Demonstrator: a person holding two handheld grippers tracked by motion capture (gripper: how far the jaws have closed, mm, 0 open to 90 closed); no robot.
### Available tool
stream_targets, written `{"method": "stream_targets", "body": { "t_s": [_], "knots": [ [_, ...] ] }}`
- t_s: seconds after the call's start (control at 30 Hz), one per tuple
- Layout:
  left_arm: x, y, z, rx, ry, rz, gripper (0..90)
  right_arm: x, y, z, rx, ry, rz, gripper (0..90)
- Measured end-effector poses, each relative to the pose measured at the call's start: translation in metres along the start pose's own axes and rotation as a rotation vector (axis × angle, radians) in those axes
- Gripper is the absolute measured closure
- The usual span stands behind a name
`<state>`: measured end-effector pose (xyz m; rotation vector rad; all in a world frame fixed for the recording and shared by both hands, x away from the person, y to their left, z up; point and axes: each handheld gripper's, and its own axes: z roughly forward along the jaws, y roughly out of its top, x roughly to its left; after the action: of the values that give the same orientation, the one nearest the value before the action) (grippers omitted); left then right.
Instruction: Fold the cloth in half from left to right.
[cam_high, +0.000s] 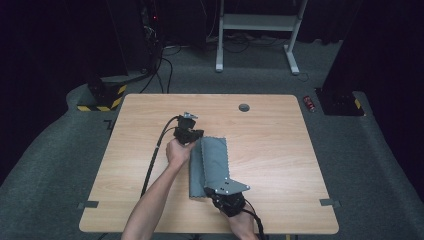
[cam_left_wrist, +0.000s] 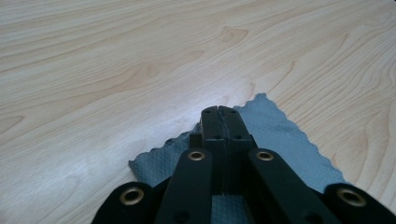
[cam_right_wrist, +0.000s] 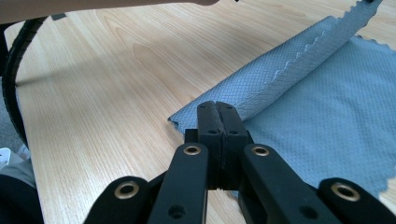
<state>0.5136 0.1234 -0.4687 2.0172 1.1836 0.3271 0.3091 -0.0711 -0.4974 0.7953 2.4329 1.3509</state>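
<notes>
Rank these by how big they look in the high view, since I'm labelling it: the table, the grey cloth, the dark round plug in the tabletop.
1. table
2. grey cloth
3. dark round plug
No close calls.

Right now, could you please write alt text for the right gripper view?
The right tongs, jaws shut, pinch the near edge of a grey cloth on a light wooden table. One zigzag-edged side of the cloth is lifted and folding over.

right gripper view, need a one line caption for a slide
Right gripper with jaws shut at the corner of a grey cloth being folded over itself on a wooden table.
</notes>
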Motion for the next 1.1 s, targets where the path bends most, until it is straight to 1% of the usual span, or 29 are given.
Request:
{"method": "stream_targets", "body": {
  "t_s": [0.1, 0.27, 0.33, 0.4, 0.53, 0.6, 0.67, 0.77, 0.83, 0.9, 1.1],
  "knots": [
    [-0.008, 0.004, 0.005, 0.002, -0.01, 0.011, 90.0, -0.002, -0.005, -0.004, 0.003, -0.011, 0.017, 90.0],
    [-0.012, 0.005, 0.012, 0.008, -0.013, 0.014, 90.0, -0.008, -0.01, -0.011, -0.002, -0.028, 0.03, 90.0],
    [-0.015, 0.005, 0.016, 0.012, -0.017, 0.009, 90.0, -0.01, -0.013, -0.013, 0.004, -0.036, 0.039, 90.0],
    [-0.018, 0.006, 0.018, 0.018, -0.019, 0.015, 90.0, -0.011, -0.016, -0.015, 0.01, -0.043, 0.04, 90.0],
    [-0.029, 0.009, 0.028, 0.02, -0.029, 0.031, 90.0, -0.015, -0.023, -0.019, 0.01, -0.052, 0.061, 90.0],
    [-0.031, 0.01, 0.029, 0.02, -0.03, 0.033, 90.0, -0.016, -0.024, -0.02, 0.008, -0.055, 0.062, 90.0],
    [-0.033, 0.01, 0.032, 0.025, -0.029, 0.042, 90.0, -0.018, -0.027, -0.022, 0.012, -0.06, 0.074, 90.0],
    [-0.036, 0.011, 0.038, 0.032, -0.029, 0.044, 90.0, -0.021, -0.031, -0.024, 0.016, -0.069, 0.088, 89.9],
    [-0.038, 0.011, 0.041, 0.035, -0.027, 0.049, 90.0, -0.024, -0.033, -0.025, 0.023, -0.074, 0.1, 89.9],
    [-0.041, 0.01, 0.046, 0.038, -0.033, 0.05, 90.0, -0.027, -0.036, -0.026, 0.035, -0.08, 0.101, 89.9],
    [-0.045, 0.011, 0.051, 0.044, -0.032, 0.06, 90.0, -0.029, -0.04, -0.026, 0.049, -0.084, 0.117, 89.9]
  ]
}}
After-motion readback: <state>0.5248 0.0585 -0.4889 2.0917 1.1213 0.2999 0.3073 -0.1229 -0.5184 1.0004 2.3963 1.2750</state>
